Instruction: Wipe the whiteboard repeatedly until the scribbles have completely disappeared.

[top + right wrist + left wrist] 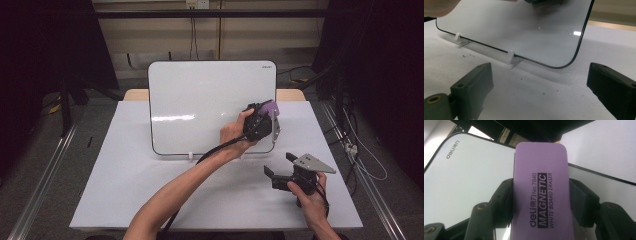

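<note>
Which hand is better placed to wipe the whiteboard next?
The left. Its gripper is shut on the purple eraser right at the whiteboard. The right gripper is open, holds nothing, and sits low by the table.

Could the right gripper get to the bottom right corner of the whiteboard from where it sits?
Probably yes. The right gripper rests open on the table, with bare tabletop between its jaws and the whiteboard corner. The left gripper, shut on the purple eraser, works higher up the board.

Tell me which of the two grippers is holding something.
The left gripper, up at the whiteboard, is clamped on the purple eraser. The right gripper stands open with nothing between its jaws, low over the table.
</note>
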Tool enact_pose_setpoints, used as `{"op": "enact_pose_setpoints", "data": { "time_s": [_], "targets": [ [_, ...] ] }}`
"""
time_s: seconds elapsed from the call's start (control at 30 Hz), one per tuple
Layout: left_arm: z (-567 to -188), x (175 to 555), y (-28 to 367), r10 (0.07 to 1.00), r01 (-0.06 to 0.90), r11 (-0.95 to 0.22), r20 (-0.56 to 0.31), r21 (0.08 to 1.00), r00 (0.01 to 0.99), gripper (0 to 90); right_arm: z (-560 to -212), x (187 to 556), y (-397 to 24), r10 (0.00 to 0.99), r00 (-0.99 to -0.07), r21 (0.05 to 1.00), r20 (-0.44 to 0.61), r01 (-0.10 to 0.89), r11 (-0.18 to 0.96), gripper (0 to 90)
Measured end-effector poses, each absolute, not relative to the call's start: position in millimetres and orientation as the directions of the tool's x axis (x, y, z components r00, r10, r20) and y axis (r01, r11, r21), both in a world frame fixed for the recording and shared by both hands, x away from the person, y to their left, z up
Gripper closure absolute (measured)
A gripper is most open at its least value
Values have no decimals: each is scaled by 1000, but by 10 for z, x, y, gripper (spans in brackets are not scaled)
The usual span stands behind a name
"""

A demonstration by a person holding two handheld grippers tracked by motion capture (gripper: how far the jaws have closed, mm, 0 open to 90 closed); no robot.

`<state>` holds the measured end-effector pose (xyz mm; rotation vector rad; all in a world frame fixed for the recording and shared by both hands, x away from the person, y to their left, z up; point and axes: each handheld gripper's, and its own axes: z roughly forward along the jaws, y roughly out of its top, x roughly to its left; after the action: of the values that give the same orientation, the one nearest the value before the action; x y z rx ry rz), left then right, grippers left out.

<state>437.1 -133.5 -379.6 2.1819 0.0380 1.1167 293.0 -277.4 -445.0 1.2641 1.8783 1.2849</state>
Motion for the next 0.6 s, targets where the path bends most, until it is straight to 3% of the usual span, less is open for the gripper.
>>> {"op": "enact_pose_setpoints", "data": {
  "time_s": [0.33,0.6],
  "targets": [
    [-3403,4738,-1239,440,-197,-735,677,649,590,414,-4446,2925,-2795,905,-417,914,83,395,98,65],
    [-3779,4408,-1255,341,-271,-768,728,581,594,414,-4435,2912,-2824,909,-409,916,80,391,96,65]
  ]
}}
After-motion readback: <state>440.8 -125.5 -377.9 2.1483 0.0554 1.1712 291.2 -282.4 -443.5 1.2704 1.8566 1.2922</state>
